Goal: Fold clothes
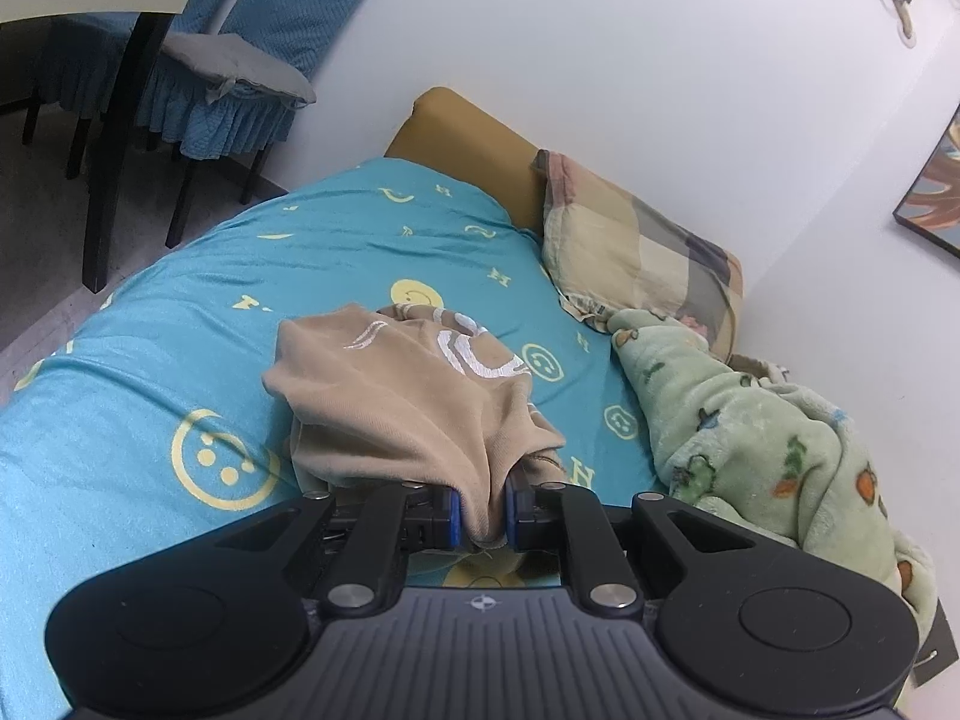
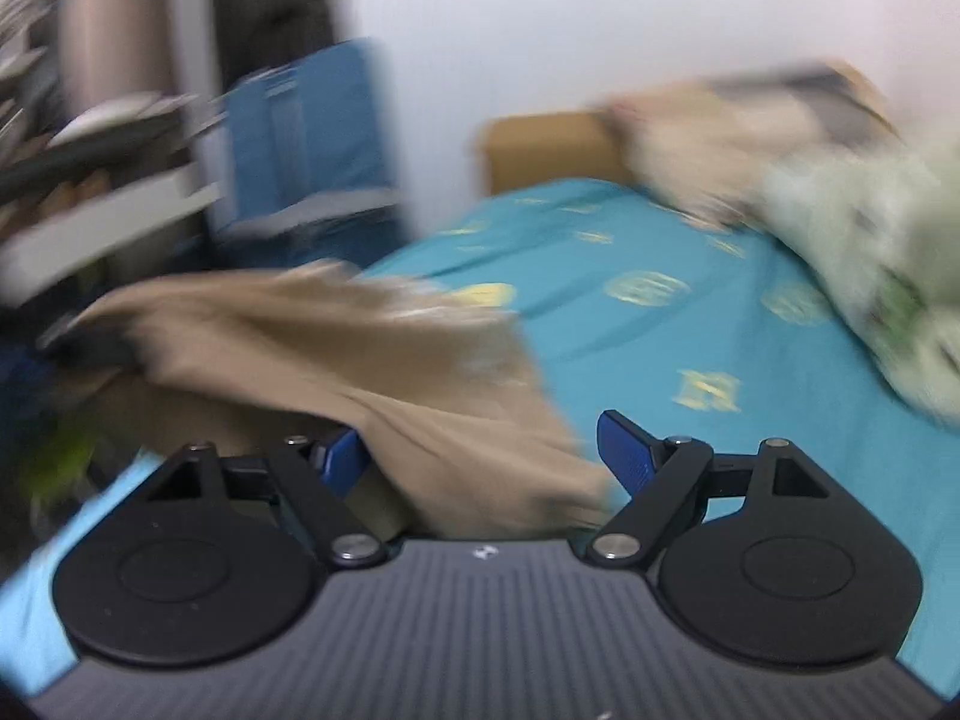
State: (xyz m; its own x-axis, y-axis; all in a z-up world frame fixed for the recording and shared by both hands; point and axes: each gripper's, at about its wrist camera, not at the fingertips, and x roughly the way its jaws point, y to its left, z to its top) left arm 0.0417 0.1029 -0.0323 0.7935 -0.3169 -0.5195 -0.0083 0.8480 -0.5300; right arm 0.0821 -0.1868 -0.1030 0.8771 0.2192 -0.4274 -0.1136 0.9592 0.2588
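Observation:
A tan garment with white embroidered lettering lies bunched on the teal bed sheet. My left gripper is shut on a fold of its near edge, with cloth pinched between the blue pads. In the blurred right wrist view the same tan garment drapes from the left across the space between my right gripper's fingers. My right gripper is open, its blue pads wide apart, with cloth lying between them but not pinched.
A green fleece blanket is heaped at the right of the bed, with a plaid pillow behind it against a mustard headboard. Blue-covered chairs and a dark table leg stand left of the bed.

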